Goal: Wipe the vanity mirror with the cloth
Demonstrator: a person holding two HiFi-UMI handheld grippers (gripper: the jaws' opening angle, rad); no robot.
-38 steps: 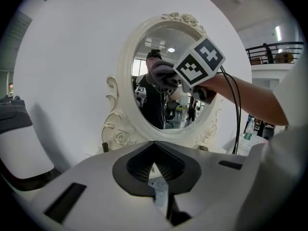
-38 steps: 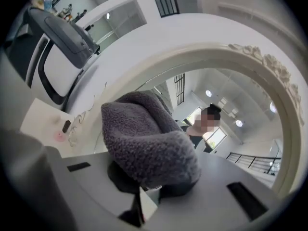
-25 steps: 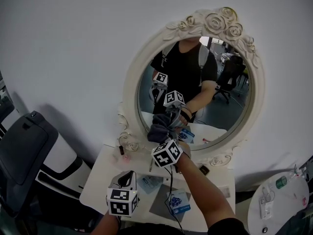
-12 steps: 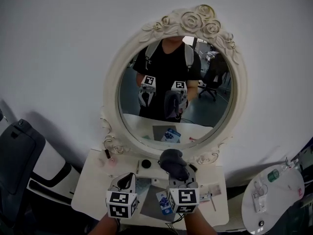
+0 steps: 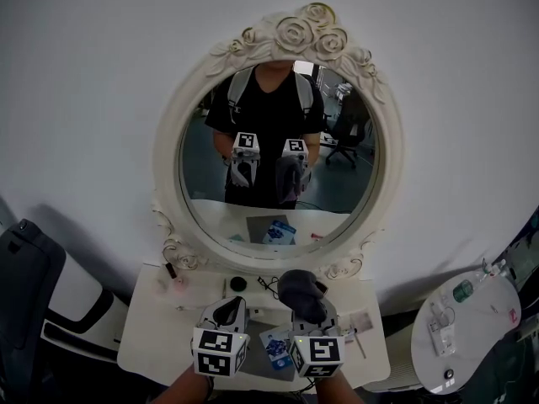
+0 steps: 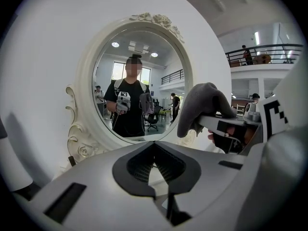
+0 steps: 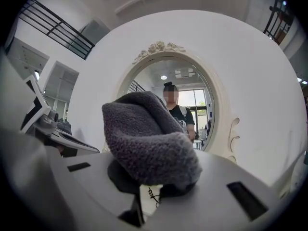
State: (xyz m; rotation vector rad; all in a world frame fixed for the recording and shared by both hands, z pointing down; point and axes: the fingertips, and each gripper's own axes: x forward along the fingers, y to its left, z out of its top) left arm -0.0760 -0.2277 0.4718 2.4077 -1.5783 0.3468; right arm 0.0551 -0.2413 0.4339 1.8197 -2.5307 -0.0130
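Observation:
The oval vanity mirror (image 5: 278,116) in its white rose-carved frame (image 5: 292,30) stands on a white table (image 5: 147,343) against the wall. My right gripper (image 5: 308,308) is shut on a bunched grey cloth (image 5: 300,289), held low over the table and off the glass. The cloth (image 7: 147,138) fills the right gripper view ahead of the mirror (image 7: 192,105). My left gripper (image 5: 228,312) hovers beside it with its jaws together and nothing in them. In the left gripper view the mirror (image 6: 139,81) is ahead and the cloth (image 6: 204,105) hangs at the right.
On the table lie a pink bottle (image 5: 177,283), a black round item (image 5: 239,284), a blue packet (image 5: 276,345) on a grey mat and a thin cable. A round white side table (image 5: 467,331) with bottles stands at the right, a dark chair (image 5: 21,284) at the left.
The right gripper with the cloth has come off the lower mirror glass and dropped back over the table, next to the left gripper. The head view has shifted, and the mirror sits further left.

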